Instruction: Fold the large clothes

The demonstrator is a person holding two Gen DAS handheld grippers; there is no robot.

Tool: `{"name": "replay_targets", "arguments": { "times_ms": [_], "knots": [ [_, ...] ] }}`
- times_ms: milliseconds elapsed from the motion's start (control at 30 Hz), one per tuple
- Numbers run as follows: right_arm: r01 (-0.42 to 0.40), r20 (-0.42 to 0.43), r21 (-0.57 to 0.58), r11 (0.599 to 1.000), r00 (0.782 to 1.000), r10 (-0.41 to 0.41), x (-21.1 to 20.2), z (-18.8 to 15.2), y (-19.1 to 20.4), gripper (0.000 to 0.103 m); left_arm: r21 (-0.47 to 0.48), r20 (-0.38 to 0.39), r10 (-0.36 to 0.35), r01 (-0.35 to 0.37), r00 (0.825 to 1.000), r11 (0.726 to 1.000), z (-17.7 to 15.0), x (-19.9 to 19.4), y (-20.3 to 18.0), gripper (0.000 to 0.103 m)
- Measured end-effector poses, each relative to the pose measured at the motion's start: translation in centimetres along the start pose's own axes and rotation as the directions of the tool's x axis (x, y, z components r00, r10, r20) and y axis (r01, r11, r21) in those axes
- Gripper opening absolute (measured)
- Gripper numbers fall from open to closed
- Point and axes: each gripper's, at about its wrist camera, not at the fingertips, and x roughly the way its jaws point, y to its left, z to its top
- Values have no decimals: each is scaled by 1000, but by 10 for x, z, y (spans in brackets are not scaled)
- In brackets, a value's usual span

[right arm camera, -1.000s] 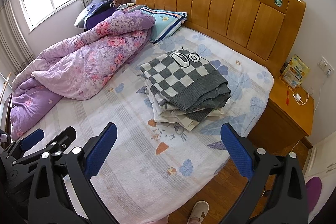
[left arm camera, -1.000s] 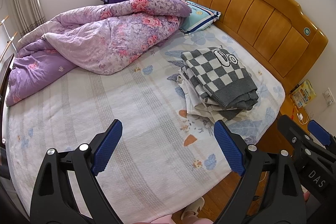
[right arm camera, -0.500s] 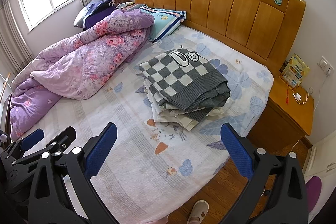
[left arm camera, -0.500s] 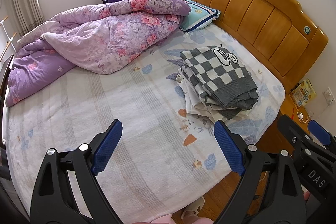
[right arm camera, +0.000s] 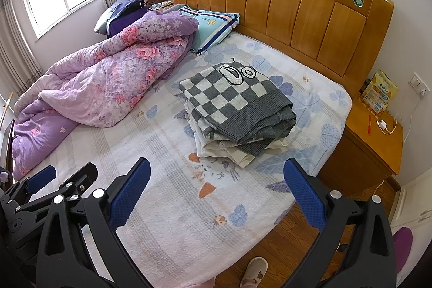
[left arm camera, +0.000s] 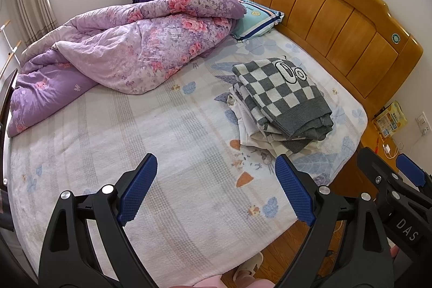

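- The left tool (left arm camera: 216, 188) hangs over the near part of the bed (left arm camera: 162, 131), fingers spread wide, gripping nothing.
- The right tool (right arm camera: 216, 193) is likewise spread and empty, low in its frame.
- A checked grey sweater (right arm camera: 235, 101) lies folded on top of a stack of pale clothes (right arm camera: 229, 150), right of centre on the bed, near the wooden headboard (right arm camera: 283, 10).
- A purple floral quilt (left arm camera: 129, 45) is bunched at upper left, touching a blue pillow (left arm camera: 256, 18).
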Motion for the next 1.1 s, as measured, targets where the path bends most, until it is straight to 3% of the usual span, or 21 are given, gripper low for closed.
{"name": "replay_targets", "arguments": {
  "times_ms": [1100],
  "knots": [
    [-2, -6, -10, 1000, 1000, 2, 5, 5, -1, 95, 2, -7, -3, 3, 1000, 1000, 1, 5, 0, 90]
  ]
}}
